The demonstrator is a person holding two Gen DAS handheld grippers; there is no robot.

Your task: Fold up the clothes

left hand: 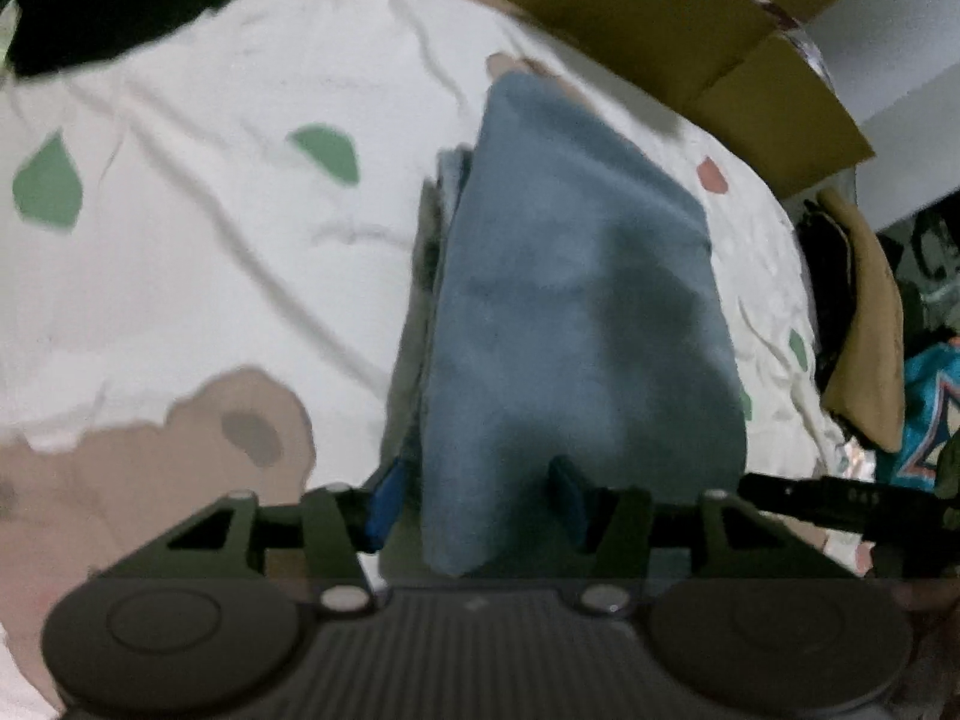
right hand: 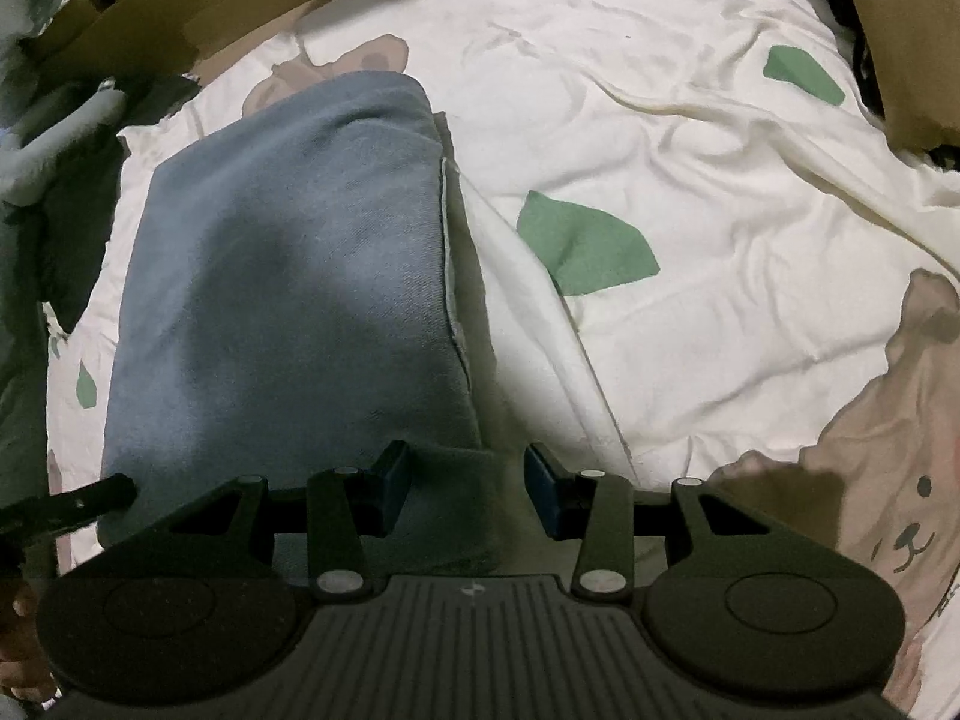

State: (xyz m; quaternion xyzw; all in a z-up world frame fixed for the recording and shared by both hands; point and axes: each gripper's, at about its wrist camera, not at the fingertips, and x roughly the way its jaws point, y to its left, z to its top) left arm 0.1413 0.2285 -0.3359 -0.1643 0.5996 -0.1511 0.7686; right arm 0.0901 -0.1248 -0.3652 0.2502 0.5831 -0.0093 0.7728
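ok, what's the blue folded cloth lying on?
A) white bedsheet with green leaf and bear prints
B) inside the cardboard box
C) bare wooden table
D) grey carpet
A: the blue folded cloth lies flat on a white bedsheet printed with green leaves and bears; the cardboard box sits beyond it at the sheet's edge.

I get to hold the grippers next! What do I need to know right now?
Left gripper: open, jaws either side of the near end of the folded blue garment, pads not pressing it.
Right gripper: open, the garment's near corner lying between its jaws, not gripped.
The garment lies as a long folded strip on the white bedsheet with leaf and bear prints; a cardboard box stands behind it.
Done: folded lengthwise.
Left: probably one more fold end to end, then set it aside.
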